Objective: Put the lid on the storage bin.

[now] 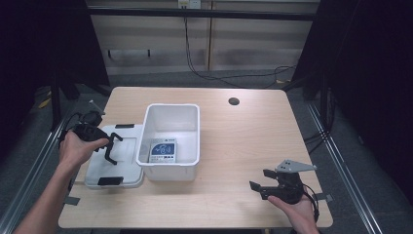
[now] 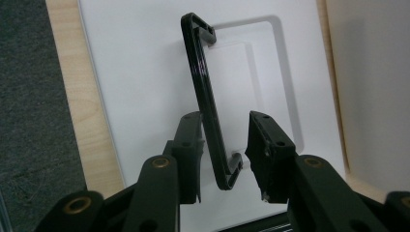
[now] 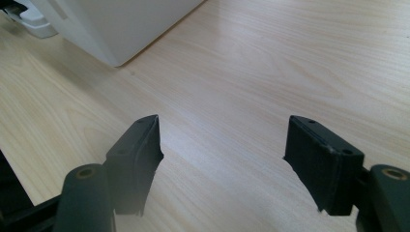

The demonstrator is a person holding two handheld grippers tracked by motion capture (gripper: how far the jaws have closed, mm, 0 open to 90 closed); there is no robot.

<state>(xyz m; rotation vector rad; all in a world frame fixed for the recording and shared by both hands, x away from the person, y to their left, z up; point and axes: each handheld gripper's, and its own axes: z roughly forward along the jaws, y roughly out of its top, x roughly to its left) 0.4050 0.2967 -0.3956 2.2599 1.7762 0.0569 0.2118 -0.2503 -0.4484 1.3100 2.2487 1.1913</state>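
White bin (image 1: 187, 165), blue-labelled packet (image 1: 163, 150), perhaps a booklet, wooden table (image 1: 253, 141)

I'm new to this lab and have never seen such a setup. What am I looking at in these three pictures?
A person at a wooden table holds a hand-held two-jaw gripper in each hand; there is no robot arm. The wide picture comes from a camera above, looking down on the table. The other two come from cameras riding on the grippers, looking along their black jaws.

On the table stand a white bin with a small packet inside and, beside it, a white lid with a black handle. The left gripper is over the lid, jaws either side of the raised handle; one pad seems to touch it, the other stands clear. The right gripper is open over bare wood, holding nothing.
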